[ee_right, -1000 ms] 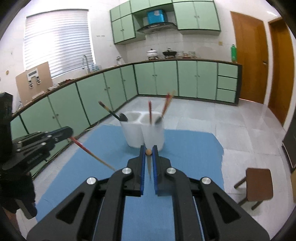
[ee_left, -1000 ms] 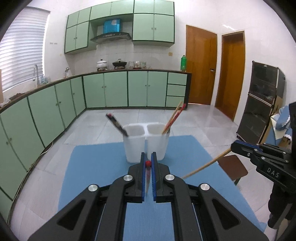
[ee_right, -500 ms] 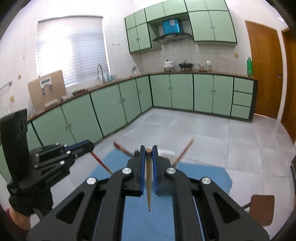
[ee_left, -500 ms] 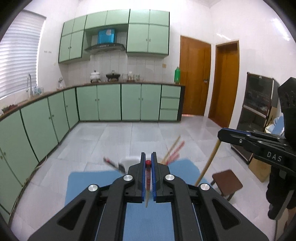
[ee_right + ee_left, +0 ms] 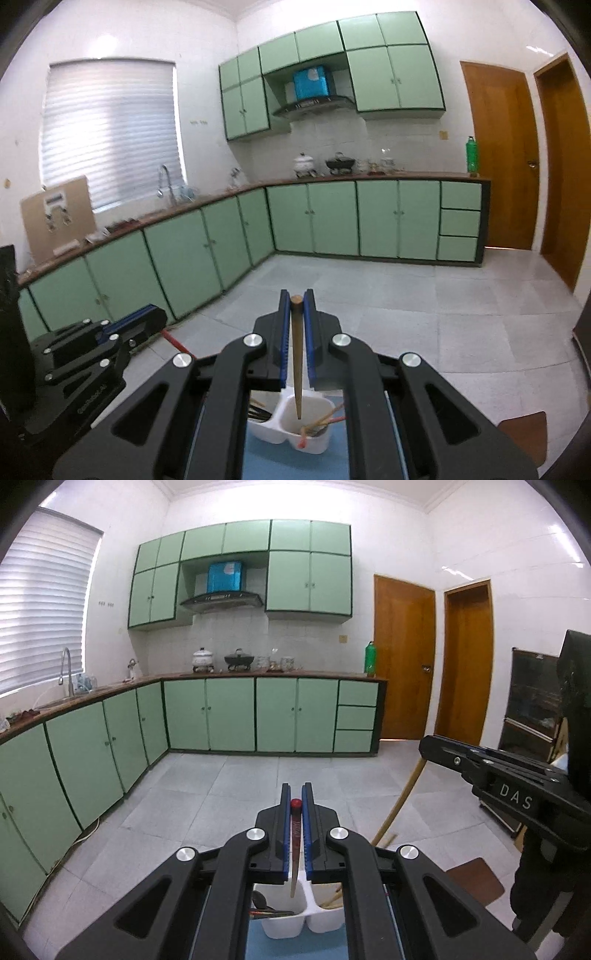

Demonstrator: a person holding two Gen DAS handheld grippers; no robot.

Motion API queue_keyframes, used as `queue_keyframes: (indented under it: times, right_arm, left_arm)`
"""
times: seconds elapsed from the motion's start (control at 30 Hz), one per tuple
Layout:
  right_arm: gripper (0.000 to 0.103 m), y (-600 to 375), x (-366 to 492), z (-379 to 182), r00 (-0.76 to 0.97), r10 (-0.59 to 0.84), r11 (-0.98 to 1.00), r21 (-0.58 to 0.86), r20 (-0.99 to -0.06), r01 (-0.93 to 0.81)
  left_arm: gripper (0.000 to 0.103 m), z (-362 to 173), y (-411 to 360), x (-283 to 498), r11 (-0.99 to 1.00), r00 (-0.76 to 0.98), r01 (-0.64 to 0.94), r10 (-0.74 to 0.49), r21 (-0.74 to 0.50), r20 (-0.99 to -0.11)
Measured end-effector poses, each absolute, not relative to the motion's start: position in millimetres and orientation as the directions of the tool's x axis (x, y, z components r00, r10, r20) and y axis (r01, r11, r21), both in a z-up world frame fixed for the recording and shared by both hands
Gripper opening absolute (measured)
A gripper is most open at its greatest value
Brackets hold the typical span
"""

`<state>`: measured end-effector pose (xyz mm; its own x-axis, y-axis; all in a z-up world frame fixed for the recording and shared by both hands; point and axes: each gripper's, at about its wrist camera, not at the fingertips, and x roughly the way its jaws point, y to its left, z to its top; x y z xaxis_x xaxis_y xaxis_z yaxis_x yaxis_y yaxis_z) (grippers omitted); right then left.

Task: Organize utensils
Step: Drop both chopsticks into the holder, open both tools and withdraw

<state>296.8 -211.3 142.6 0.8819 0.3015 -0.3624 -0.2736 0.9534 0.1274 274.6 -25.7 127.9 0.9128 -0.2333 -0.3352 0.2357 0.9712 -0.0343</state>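
Looking along the left gripper [image 5: 296, 803], its jaws are closed on a red-tipped chopstick [image 5: 294, 834] hanging above the white two-part holder [image 5: 295, 921], not yet inside.

From the right view, the right gripper [image 5: 296, 302] pinches a brown chopstick [image 5: 297, 362] over the compartment that already holds chopsticks; both remain to drop.

I see a red-capped chopstick [image 5: 294, 843] and plain wooden chopstick [image 5: 296, 354] hanging tips-down above a white two-compartment plastic holder [image 5: 291, 434], more chopsticks leaning inside.
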Motion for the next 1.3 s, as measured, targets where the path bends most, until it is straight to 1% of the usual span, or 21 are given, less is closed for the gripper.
queue_keyframes:
  times: [0.2, 0.23, 0.3, 0.4, 0.47, 0.5, 0.53, 0.57, 0.6, 0.63, 0.67, 0.7, 0.77, 0.83, 0.87, 0.93, 1.0, 1.17, 1.3]
  right_arm:
    - [0.007, -206, 324, 103, 0.836, 0.301, 0.954, 0.147, -0.459, -0.262]
    - [0.009, -204, 324, 100, 0.831, 0.302, 0.953, 0.148, -0.468, -0.263]
    - [0.009, -203, 326, 91, 0.819, 0.302, 0.953, 0.149, -0.488, -0.263]
    - [0.01, -201, 320, 85, 0.812, 0.296, 0.955, 0.142, -0.503, -0.259]
    - [0.013, -205, 314, 84, 0.814, 0.295, 0.955, 0.152, -0.501, -0.253]
    - [0.015, -207, 312, 85, 0.817, 0.294, 0.956, 0.156, -0.497, -0.249]
    - [0.024, -207, 310, 88, 0.821, 0.29, 0.957, 0.159, -0.492, -0.243]
    - [0.035, -211, 303, 89, 0.83, 0.277, 0.961, 0.156, -0.485, -0.229]
    - [0.039, -214, 297, 90, 0.838, 0.267, 0.963, 0.155, -0.475, -0.219]
    - [0.047, -217, 290, 91, 0.845, 0.26, 0.965, 0.154, -0.467, -0.212]
    - [0.052, -220, 283, 90, 0.849, 0.255, 0.966, 0.153, -0.463, -0.207]
    - [0.056, -222, 276, 90, 0.853, 0.247, 0.968, 0.148, -0.46, -0.201]
    - [0.073, -228, 257, 88, 0.863, 0.224, 0.974, 0.132, -0.453, -0.184]
    - [0.083, -233, 240, 83, 0.87, 0.203, 0.979, 0.117, -0.449, -0.168]
    - [0.088, -236, 232, 80, 0.872, 0.199, 0.98, 0.112, -0.448, -0.166]
    - [0.09, -240, 213, 73, 0.872, 0.2, 0.98, 0.109, -0.447, -0.169]
    - [0.092, -242, 198, 66, 0.868, 0.209, 0.978, 0.114, -0.451, -0.176]
    - [0.096, -243, 156, 47, 0.859, 0.232, 0.973, 0.115, -0.457, -0.202]
    - [0.097, -238, 127, 36, 0.849, 0.257, 0.966, 0.126, -0.462, -0.224]
  left_arm:
    - [0.006, 91, -29, 303, 0.971, 0.886, 0.236, -0.231, -0.037, -0.401]
    - [0.006, 86, -30, 305, 0.97, 0.88, 0.239, -0.233, -0.039, -0.414]
    - [0.006, 77, -30, 308, 0.97, 0.868, 0.238, -0.232, -0.042, -0.438]
    - [0.01, 73, -29, 308, 0.971, 0.861, 0.237, -0.23, -0.04, -0.453]
    - [0.014, 73, -27, 303, 0.97, 0.86, 0.239, -0.232, -0.043, -0.455]
    - [0.02, 75, -25, 301, 0.97, 0.861, 0.239, -0.232, -0.044, -0.453]
    - [0.026, 76, -24, 296, 0.971, 0.863, 0.237, -0.23, -0.042, -0.45]
    - [0.03, 77, -22, 291, 0.972, 0.867, 0.231, -0.224, -0.039, -0.446]
    - [0.039, 78, -21, 285, 0.974, 0.871, 0.225, -0.217, -0.036, -0.442]
    - [0.045, 78, -20, 282, 0.974, 0.872, 0.223, -0.216, -0.037, -0.439]
    - [0.047, 78, -19, 274, 0.974, 0.873, 0.222, -0.217, -0.042, -0.436]
    - [0.05, 78, -17, 268, 0.974, 0.872, 0.222, -0.22, -0.046, -0.437]
    - [0.057, 76, -16, 253, 0.973, 0.871, 0.226, -0.226, -0.053, -0.435]
    - [0.066, 72, -14, 237, 0.972, 0.873, 0.225, -0.228, -0.059, -0.43]
    - [0.067, 70, -14, 230, 0.972, 0.873, 0.228, -0.232, -0.062, -0.43]
    - [0.075, 66, -14, 217, 0.97, 0.869, 0.234, -0.24, -0.067, -0.432]
    - [0.079, 59, -14, 202, 0.969, 0.864, 0.238, -0.244, -0.071, -0.439]
    - [0.085, 42, -15, 165, 0.97, 0.859, 0.236, -0.237, -0.061, -0.455]
    - [0.092, 34, -15, 137, 0.971, 0.858, 0.233, -0.233, -0.059, -0.458]
